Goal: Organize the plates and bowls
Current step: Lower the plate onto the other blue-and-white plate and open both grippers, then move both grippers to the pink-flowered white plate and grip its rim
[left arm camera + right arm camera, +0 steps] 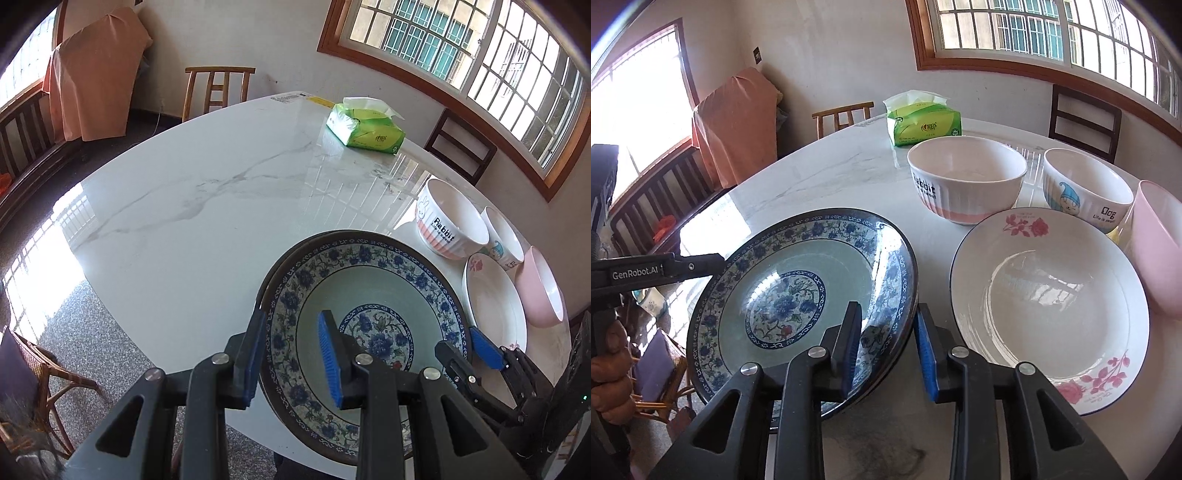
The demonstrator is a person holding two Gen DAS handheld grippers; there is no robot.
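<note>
We hold a blue-patterned plate [364,291] between our two grippers at the near edge of the marble table [192,192]. It sits on top of a second plate whose dark rim shows just beneath it. Our left gripper [293,360] straddles the plate's left rim, one blue pad outside the rim and the other over the plate's inner slope; the pads stand a little off the rim, so we cannot tell whether they press on it. Our right gripper [888,349] straddles the opposite rim, one finger over the patterned border and the other outside the edge, with visible gaps on both sides, so it is released. Just to the right of the blue plate lies a white plate with pink roses [1049,306]. Behind it stand a Rabbit bowl [966,177] and a smaller Dog bowl [1086,188], with a pink bowl [1161,251] at the far right. A green tissue pack [923,123] sits farther back on the table.
</note>
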